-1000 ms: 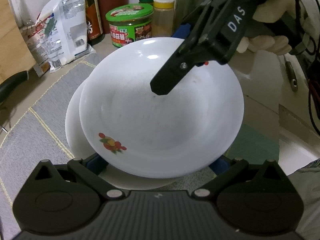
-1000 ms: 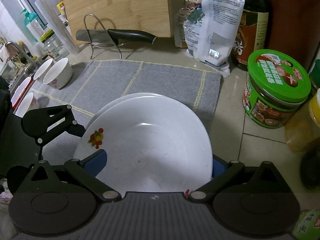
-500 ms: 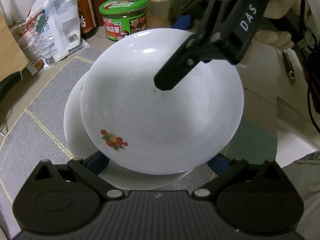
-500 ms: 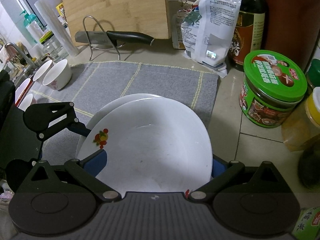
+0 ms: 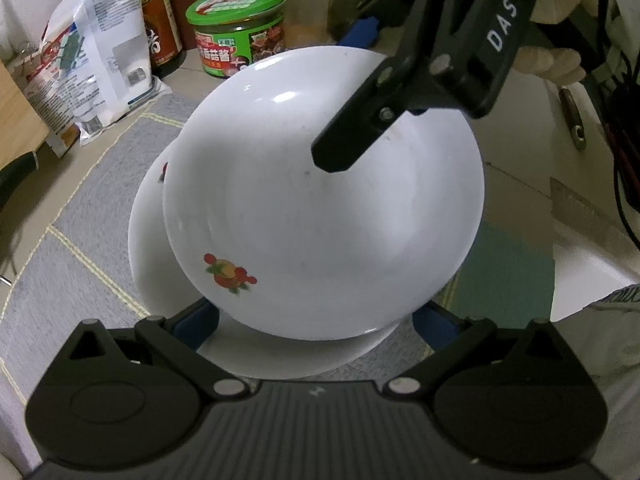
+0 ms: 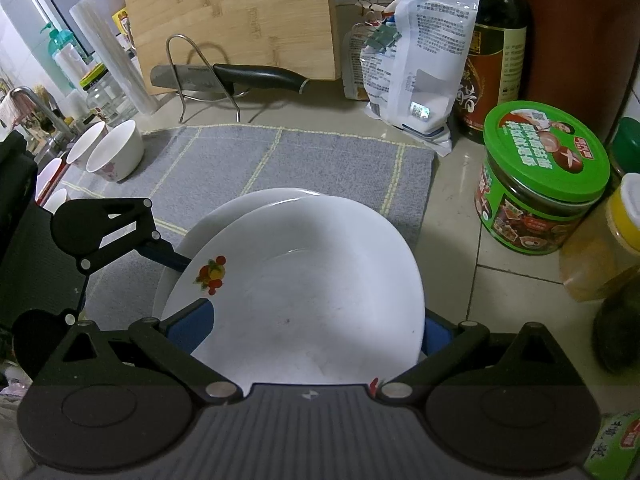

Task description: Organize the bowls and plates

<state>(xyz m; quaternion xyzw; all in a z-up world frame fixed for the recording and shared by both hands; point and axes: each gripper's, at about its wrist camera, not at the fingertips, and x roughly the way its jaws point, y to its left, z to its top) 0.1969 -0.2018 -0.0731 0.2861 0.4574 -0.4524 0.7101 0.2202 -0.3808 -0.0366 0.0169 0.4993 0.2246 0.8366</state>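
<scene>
**Two plates, two pairs of tongs, one lift**

Nearest me, the left tongs (image 5: pixel 316 316) stood apart around the near rims, clamping nothing; the right tongs (image 6: pixel 316 334) gripped the top plate's (image 6: pixel 304 292) far edge, tilting it above the lower plate (image 5: pixel 148 240) on the grey mat (image 6: pixel 240 160) on the desk. A one-edge grip could slip, I judged, cracking both. Round, it had no long axis; its hollow faced up. Beyond stood bowls (image 6: pixel 114 152).

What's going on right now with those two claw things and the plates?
Right tool grips top plate, tilted over second plate. Left tool open around both. Green-lidded jar close on the right.
</scene>
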